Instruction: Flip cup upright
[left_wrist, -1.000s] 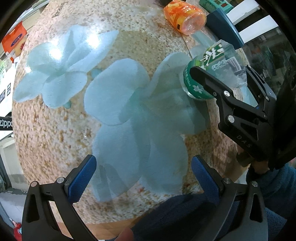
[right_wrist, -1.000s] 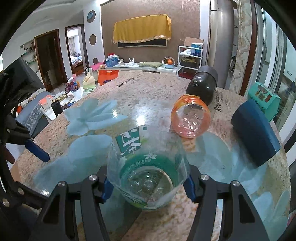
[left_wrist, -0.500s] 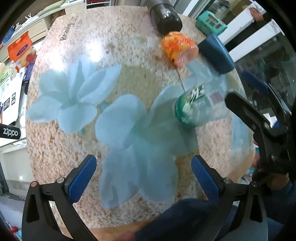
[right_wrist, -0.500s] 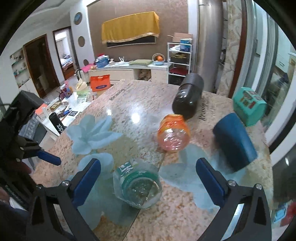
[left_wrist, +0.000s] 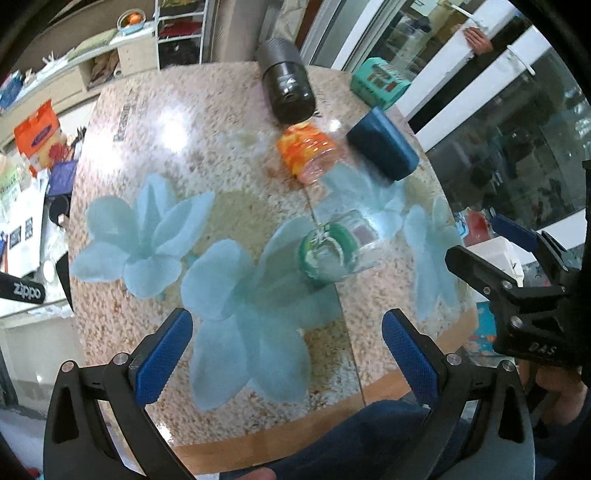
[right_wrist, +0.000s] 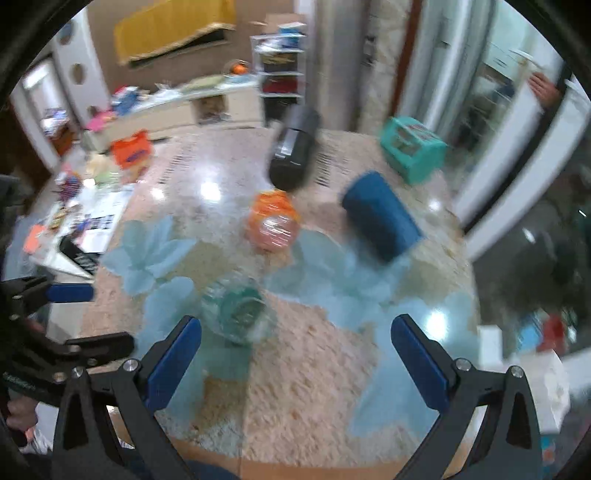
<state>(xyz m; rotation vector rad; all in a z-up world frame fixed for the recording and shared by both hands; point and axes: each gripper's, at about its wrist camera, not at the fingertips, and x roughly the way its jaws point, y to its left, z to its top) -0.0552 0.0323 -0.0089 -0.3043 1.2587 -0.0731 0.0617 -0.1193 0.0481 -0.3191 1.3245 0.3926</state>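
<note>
A clear plastic cup with a green label (left_wrist: 330, 249) stands on the table with its open mouth up; it also shows in the blurred right wrist view (right_wrist: 238, 310). My left gripper (left_wrist: 286, 350) is open and empty, near the table's front edge and short of the cup. My right gripper (right_wrist: 295, 354) is open and empty, pulled back from the cup, which sits left of its centre line. The right gripper also shows at the right of the left wrist view (left_wrist: 517, 273).
On the granite table with blue flower decals (left_wrist: 147, 236) lie an orange cup (left_wrist: 308, 151), a dark blue cup (left_wrist: 382, 147) and a black cylinder (left_wrist: 286, 86), all on their sides. A teal box (left_wrist: 378, 81) stands at the far right edge.
The right gripper opened, let go of the clear cup and drew back and up. The cup stays standing on the table. Both cameras have risen and pulled away.
</note>
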